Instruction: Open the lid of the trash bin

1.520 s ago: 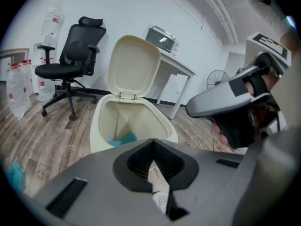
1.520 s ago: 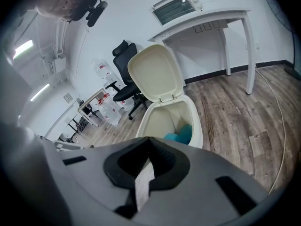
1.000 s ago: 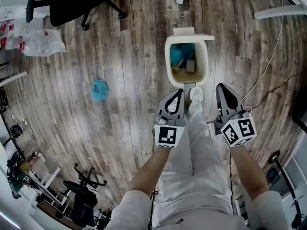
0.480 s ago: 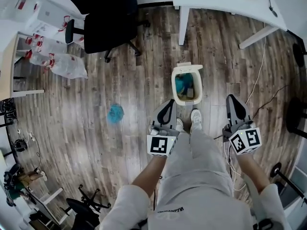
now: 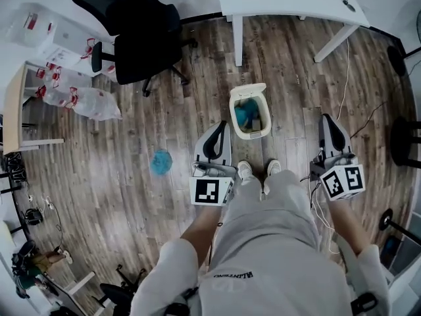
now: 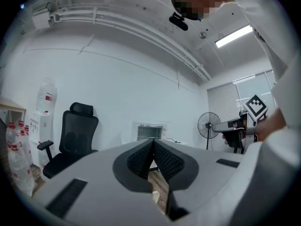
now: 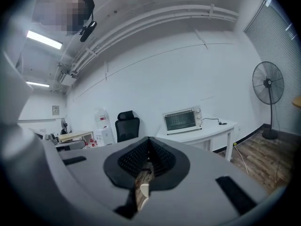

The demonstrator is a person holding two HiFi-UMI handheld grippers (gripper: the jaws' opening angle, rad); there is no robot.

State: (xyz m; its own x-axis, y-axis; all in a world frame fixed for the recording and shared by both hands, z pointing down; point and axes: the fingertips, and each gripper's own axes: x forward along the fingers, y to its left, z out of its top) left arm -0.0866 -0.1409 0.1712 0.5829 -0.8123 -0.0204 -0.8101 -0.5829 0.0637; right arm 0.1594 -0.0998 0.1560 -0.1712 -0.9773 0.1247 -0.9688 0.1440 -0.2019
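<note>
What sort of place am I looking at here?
Probably an office or lab workroom: a black swivel chair, a white desk carrying a toaster oven, and a standing fan, all on a wood-look floor.

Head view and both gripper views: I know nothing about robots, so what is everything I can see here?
trash bin: one, cream, on the floor ahead of the feet, lid up, blue and brown rubbish inside
office chair: one, black, upper left
table: one, white, beyond the bin
toaster oven: one, pale, on the table
fan: one, dark, standing at the right
crumpled thing: one, blue, on the floor left of the bin
plastic bags: several, clear with red print, far left
cables: thin, floor at right
shoes: two, white
left gripper: grey, shut, empty
right gripper: grey, shut, empty
</note>
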